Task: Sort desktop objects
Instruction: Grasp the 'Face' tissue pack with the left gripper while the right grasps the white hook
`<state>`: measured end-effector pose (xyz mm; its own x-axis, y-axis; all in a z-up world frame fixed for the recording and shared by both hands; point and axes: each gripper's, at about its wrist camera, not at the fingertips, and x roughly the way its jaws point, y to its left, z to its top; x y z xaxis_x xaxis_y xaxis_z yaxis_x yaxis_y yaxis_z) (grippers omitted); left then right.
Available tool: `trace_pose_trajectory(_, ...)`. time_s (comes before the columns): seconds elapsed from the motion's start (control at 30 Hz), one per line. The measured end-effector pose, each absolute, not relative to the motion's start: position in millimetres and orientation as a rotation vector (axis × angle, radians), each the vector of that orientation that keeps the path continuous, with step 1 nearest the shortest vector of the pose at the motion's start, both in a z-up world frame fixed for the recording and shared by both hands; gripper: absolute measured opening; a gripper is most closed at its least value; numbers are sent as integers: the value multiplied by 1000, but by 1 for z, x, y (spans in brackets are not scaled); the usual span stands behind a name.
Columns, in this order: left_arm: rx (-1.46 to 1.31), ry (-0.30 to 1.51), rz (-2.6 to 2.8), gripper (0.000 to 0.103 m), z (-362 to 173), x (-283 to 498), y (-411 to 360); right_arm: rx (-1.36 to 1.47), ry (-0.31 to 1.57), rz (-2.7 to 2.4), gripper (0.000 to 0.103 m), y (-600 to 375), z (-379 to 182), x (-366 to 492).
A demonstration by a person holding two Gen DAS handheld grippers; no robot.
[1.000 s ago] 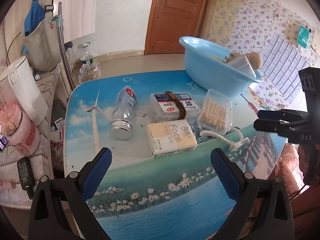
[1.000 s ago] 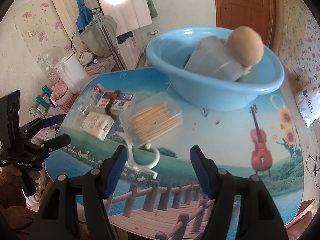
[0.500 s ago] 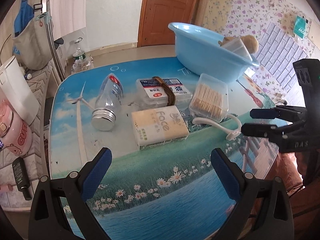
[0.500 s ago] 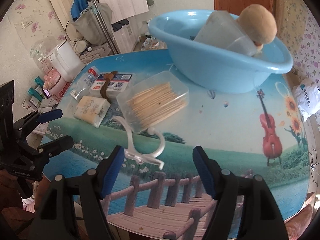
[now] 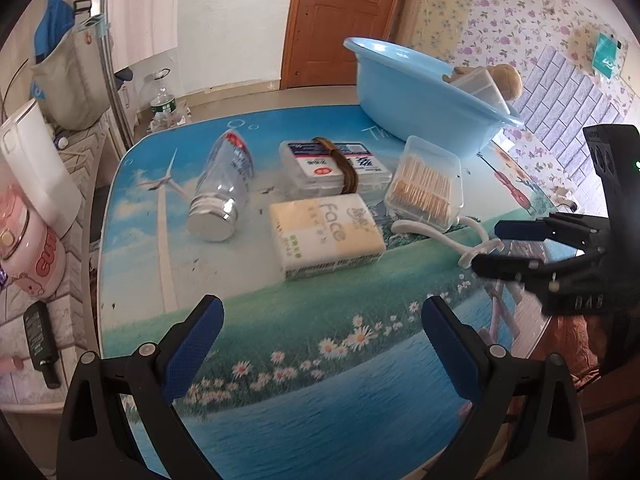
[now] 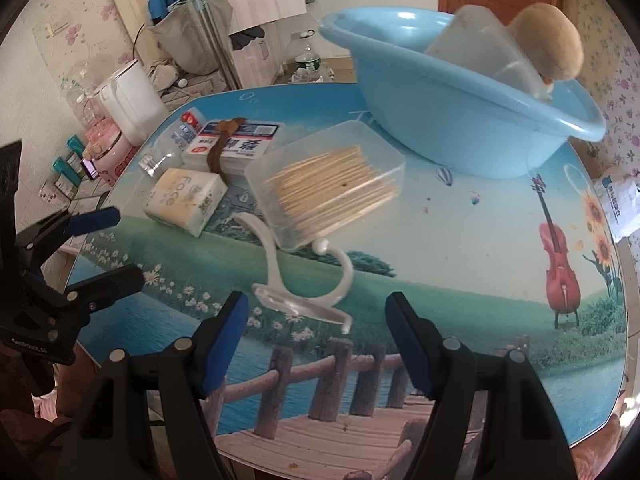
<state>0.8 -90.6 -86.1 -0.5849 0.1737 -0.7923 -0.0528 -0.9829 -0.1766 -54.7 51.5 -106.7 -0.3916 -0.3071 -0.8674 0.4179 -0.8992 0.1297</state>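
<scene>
On the picture-printed table [image 5: 304, 352] lie a clear bottle [image 5: 224, 188] on its side, a tissue pack [image 5: 324, 236], a flat plastic box with a brown band [image 5: 332, 162], a clear box of toothpicks [image 5: 426, 186] [image 6: 328, 188] and a white plastic hook [image 6: 304, 280] [image 5: 448, 236]. A blue basin [image 6: 460, 108] [image 5: 420, 100] at the far side holds a clear container and a tan round thing. My left gripper [image 5: 320, 332] is open and empty, short of the tissue pack. My right gripper [image 6: 316, 332] is open and empty, just short of the hook.
A white kettle [image 5: 32, 168] and a pink cup [image 5: 28, 248] stand on a low surface left of the table. A wooden door [image 5: 344, 20] and a hanging bag [image 5: 68, 76] are behind. A white packet [image 6: 620, 204] lies off the table's right edge.
Both grippers have moved forward and lower toward the objects. The right gripper has closed in on the white hook. Both stay open and nothing on the table has moved.
</scene>
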Motion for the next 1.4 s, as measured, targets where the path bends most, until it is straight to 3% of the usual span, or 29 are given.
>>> trace_pose_trajectory(0.43,-1386,-277,2699,100,-96,33,-107,1434,59,-2366,71,94,-108,-54)
trace_pose_trajectory(1.13,-1296,-113,2696,99,-87,-48,-61,1362,155,-2267,71,51,-107,-49)
trace_pose_trajectory(1.2,-1294,-98,2699,86,-87,-49,-61,1364,158,-2265,71,50,-108,-49)
trace_pose_trajectory(1.27,-1300,-53,2727,63,-86,-48,-62,1364,164,-2259,71,49,-109,-49)
trace_pose_trajectory(1.4,-1298,-84,2716,63,-85,-45,-67,1359,177,-2246,71,43,-109,-50)
